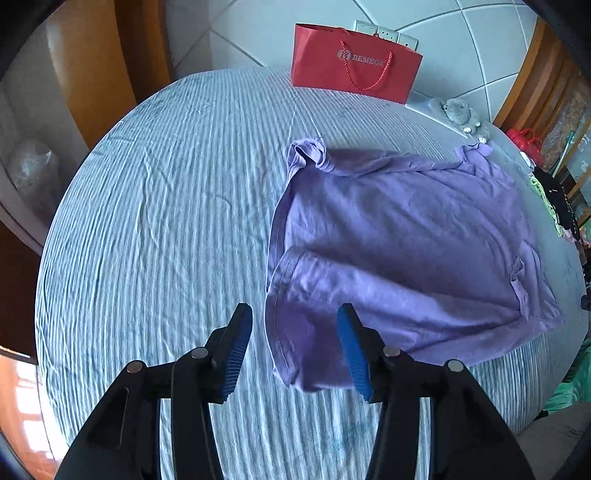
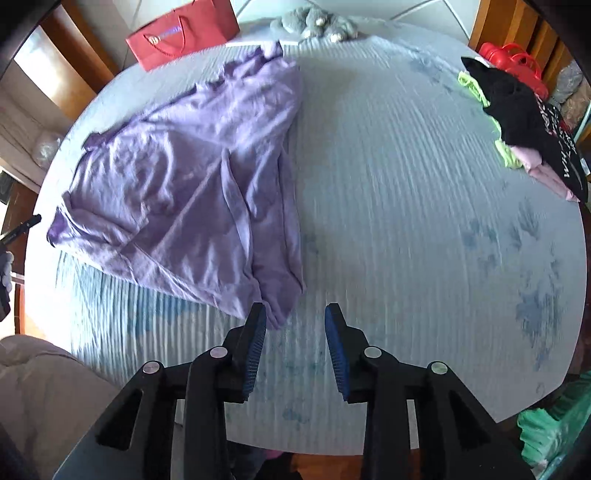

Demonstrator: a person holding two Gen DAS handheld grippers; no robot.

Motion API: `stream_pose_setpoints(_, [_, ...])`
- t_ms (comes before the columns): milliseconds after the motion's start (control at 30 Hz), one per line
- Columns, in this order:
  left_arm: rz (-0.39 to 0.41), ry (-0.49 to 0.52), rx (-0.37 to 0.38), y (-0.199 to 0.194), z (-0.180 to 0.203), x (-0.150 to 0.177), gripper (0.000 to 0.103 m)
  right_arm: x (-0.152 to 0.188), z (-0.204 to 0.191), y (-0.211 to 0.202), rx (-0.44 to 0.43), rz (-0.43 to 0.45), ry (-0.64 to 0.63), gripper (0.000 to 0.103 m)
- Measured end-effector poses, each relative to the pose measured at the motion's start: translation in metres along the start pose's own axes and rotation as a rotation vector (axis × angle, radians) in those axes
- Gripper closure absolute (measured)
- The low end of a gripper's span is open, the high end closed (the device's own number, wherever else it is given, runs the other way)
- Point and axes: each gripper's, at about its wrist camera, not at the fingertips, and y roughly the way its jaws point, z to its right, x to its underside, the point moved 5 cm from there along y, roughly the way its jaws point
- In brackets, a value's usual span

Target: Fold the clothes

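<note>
The bed carries my purple shirt, lying flat, partly folded. My left tool hovers open over its near left corner, gripping nothing. My right tool hovers part-open, empty, just beside its near right corner.

free room: i see a wide bare stretch of the pale blue striped bedsheet left of the crumpled purple cotton t-shirt, and another to its right in the right wrist view, both open to a gripper. obstacles: red paper gift bag with cord handles upright at the far edge; grey plush toy beside it; pile of black, lime and pink folded clothes at the far right edge; red plastic basket just behind that pile.
</note>
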Motion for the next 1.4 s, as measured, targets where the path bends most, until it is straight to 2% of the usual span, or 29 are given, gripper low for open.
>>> stream_pose_setpoints(100, [-0.033,0.013,-0.003,0.026,-0.006,-0.008,0.054,-0.022,-0.017,0.003,-0.039,0.045,-0.006,0.07])
stream_pose_setpoints(267, [-0.099,0.017,0.004,0.054,-0.002,-0.001,0.055,-0.038,-0.032,0.039,-0.072,-0.001,0.02,0.07])
stream_pose_setpoints(300, [-0.103,0.02,-0.007,0.055,-0.001,-0.002,0.067,-0.037,-0.033,0.043,-0.078,-0.016,0.027,0.069])
stream_pose_setpoints(333, [-0.107,0.024,-0.019,0.057,-0.001,-0.002,0.097,-0.035,-0.035,0.049,-0.088,-0.03,0.035,0.069])
stream_pose_setpoints(400, [-0.124,0.0,-0.05,0.057,-0.006,-0.004,0.096,-0.03,-0.039,0.06,-0.117,-0.068,0.03,0.07])
stream_pose_setpoints(433, [-0.141,-0.019,-0.069,0.058,-0.01,-0.003,0.096,-0.027,-0.04,0.065,-0.112,-0.092,0.02,0.075])
stream_pose_setpoints(467, [-0.163,-0.034,-0.089,0.059,-0.016,-0.002,0.096,-0.023,-0.037,0.072,-0.065,-0.122,0.015,0.094])
stream_pose_setpoints(500, [-0.18,-0.048,-0.099,0.059,-0.02,-0.001,0.096,-0.021,-0.031,0.075,-0.031,-0.141,0.032,0.097])
stream_pose_setpoints(567, [-0.191,-0.069,-0.078,0.057,-0.024,-0.003,0.091,-0.021,-0.02,0.071,-0.032,-0.135,0.082,0.097])
stream_pose_setpoints(600, [-0.176,-0.076,-0.048,0.053,-0.025,-0.008,0.087,-0.025,-0.017,0.065,-0.011,-0.114,0.075,0.094])
stream_pose_setpoints(633, [-0.156,-0.083,-0.024,0.047,-0.026,-0.016,0.076,-0.03,-0.014,0.058,0.002,-0.092,0.068,0.092])
stream_pose_setpoints(667, [-0.126,-0.089,-0.01,0.041,-0.026,-0.027,0.07,-0.039,-0.013,0.05,-0.003,-0.065,0.061,0.077])
stream_pose_setpoints(700, [-0.089,-0.095,0.0,0.035,-0.027,-0.041,0.057,-0.052,-0.01,0.041,-0.008,-0.03,0.059,0.058])
stream_pose_setpoints(733, [-0.054,-0.096,0.009,0.03,-0.028,-0.054,0.049,-0.065,-0.008,0.032,-0.013,0.005,0.056,0.053])
stream_pose_setpoints(867, [0.003,-0.013,0.001,0.044,-0.018,-0.11,0.048,-0.132,0.002,0.018,-0.022,0.116,0.023,0.051])
stream_pose_setpoints(967, [-0.025,0.038,0.021,0.072,-0.001,-0.131,0.048,-0.189,-0.002,0.026,-0.031,0.158,-0.033,0.051])
stream_pose_setpoints(1100, [-0.056,0.066,0.045,0.095,0.016,-0.136,0.048,-0.247,-0.012,0.047,-0.043,0.155,-0.109,0.051])
stream_pose_setpoints(1267, [-0.138,0.095,0.073,0.122,0.033,-0.132,0.048,-0.291,-0.02,0.077,-0.033,0.127,-0.175,0.051])
stream_pose_setpoints(1300, [-0.147,0.095,0.077,0.127,0.034,-0.133,0.049,-0.299,-0.021,0.083,-0.037,0.122,-0.181,0.051])
stream_pose_setpoints(1367, [-0.149,0.074,0.08,0.132,0.033,-0.138,0.075,-0.313,-0.023,0.098,-0.045,0.111,-0.189,0.051])
stream_pose_setpoints(1400, [-0.146,0.058,0.075,0.134,0.032,-0.142,0.091,-0.32,-0.023,0.106,-0.043,0.107,-0.193,0.051])
